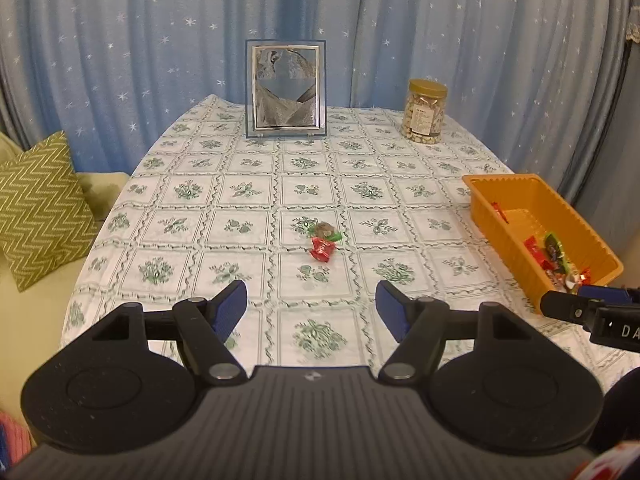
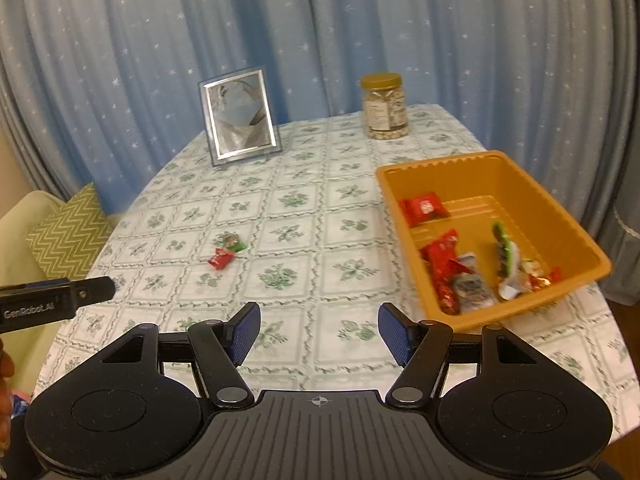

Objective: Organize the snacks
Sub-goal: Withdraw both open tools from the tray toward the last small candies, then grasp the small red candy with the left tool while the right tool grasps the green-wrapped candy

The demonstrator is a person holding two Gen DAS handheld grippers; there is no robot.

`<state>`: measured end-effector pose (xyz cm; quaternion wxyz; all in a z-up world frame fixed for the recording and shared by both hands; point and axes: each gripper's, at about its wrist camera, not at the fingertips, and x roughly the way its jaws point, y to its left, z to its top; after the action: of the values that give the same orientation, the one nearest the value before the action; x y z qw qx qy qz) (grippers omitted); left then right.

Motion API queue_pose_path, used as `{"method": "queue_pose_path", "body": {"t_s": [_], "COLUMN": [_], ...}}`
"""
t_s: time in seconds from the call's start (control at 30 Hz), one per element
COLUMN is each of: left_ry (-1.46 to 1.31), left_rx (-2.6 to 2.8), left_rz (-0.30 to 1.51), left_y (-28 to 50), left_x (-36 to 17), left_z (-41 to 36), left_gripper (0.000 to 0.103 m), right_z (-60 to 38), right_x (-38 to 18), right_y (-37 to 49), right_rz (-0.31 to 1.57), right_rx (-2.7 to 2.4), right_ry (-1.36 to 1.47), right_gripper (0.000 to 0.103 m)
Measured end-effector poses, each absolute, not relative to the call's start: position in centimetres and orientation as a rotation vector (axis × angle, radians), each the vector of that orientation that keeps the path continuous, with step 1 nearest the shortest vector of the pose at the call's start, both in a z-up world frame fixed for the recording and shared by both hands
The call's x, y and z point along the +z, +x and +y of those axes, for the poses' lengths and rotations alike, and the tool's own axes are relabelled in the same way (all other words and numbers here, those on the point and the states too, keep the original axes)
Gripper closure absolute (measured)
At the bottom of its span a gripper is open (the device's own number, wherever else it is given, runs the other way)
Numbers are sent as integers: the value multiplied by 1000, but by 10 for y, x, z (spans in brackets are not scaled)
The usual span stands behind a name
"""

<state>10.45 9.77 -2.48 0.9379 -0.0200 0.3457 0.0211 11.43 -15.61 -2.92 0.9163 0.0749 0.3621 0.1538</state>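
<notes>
Left wrist view: left gripper [image 1: 311, 306] parted, empty, above the table's near edge, red-wrapped candy [image 1: 321, 249] touching green-wrapped candy [image 1: 327, 231] mid-table; right wrist view: right gripper [image 2: 319, 334] parted, empty, orange basket [image 2: 576, 236] at right edge holding mixed red, green and silver wrappers.

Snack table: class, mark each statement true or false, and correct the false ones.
1. Two sweets lie loose on the tablecloth. True.
2. The orange tray is empty. False: it holds several wrapped snacks.
3. The jar has a gold lid. True.
4. The left gripper is shut on a sweet. False: it is open, with nothing between its fingers.
5. The picture frame lies flat. False: it stands upright.
</notes>
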Motion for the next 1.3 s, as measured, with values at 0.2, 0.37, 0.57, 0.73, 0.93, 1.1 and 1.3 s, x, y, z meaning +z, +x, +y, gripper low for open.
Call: {"method": "queue_pose_path", "body": {"t_s": [0.2,0.37,0.57,0.73,0.93,1.1,1.3], "left_ry": [-4,27,73,110,131,143,135], "left_rx": [-5,-28,-78,-122,-142,-161,-108], "left_rz": [722,733,739,754,776,808,819], "left_y": [138,170,213,242,264,274,265], "left_x": [-41,-60,-92,-119,-142,-153,-146], "left_z": [101,102,104,102,98,96,110], "left_gripper": [35,35,37,49,63,78,85], "right_z": [-138,-123,-111,-105,-97,-91,-78], "right_x": [-42,-57,-78,-96,-113,-122,-126], "right_y": [142,172,214,243,269,282,291], "right_rz": [744,741,753,763,776,781,773], "right_rx": [344,384,411,422,430,435,474], "right_ry": [132,116,96,75,73,76,71], "right_gripper": [38,38,38,38,38,38,38]}}
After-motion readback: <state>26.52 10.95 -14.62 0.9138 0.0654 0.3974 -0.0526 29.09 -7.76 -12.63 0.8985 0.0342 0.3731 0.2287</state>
